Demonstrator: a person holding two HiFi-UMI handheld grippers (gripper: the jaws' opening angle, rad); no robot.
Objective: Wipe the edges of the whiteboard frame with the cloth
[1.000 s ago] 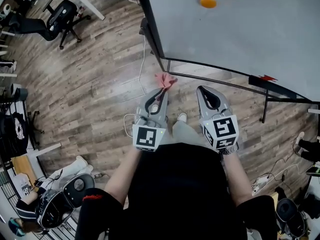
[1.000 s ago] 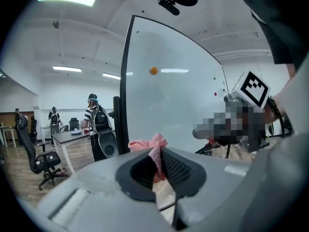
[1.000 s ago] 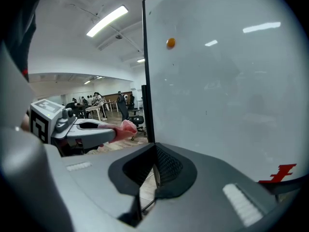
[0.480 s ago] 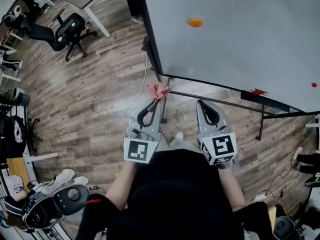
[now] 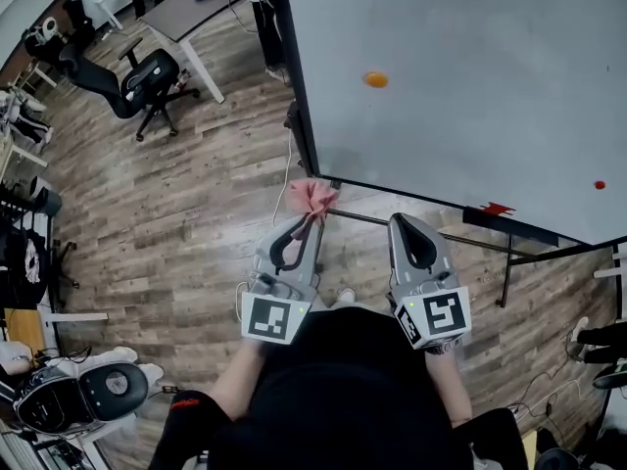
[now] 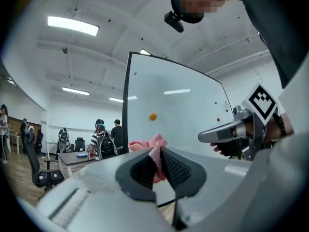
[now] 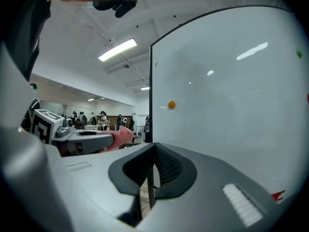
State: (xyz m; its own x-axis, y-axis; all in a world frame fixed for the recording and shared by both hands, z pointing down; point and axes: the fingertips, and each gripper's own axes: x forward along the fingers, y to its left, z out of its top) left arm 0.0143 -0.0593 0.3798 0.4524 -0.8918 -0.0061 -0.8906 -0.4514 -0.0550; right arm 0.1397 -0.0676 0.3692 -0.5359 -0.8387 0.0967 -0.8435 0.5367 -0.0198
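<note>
Left gripper [image 5: 310,215]: jaws pinched on a pink cloth [image 5: 312,196], which is bunched, protrudes past the tips and sits just beside the lower left corner of the whiteboard [image 5: 470,86]. Contact with the dark frame [image 5: 299,96] not confirmable in any view. Right gripper [image 5: 406,221]: jaws closed together, nothing between them, idle below the bottom edge [image 5: 421,192]. Board face: 1 orange magnet [image 5: 376,79], 1 red magnet [image 5: 599,185], 1 small red item [image 5: 497,208] at the bottom edge, too small to identify. Surroundings: wood floor [image 5: 176,223], office chair [image 5: 147,76], white cable [image 5: 284,174] near the stand. Risks, as judged: only a narrow fold gripped, so drag along the frame likely to tug the cloth loose; little fabric ahead of the tips, so hard jaw ends liable to scrape the frame under firm pressure; board freestanding and unbraced by the right gripper, so a sideways push at the corner likely to shift it; red item liable to be knocked off during a bottom-edge pass; cable a snag underfoot.
</note>
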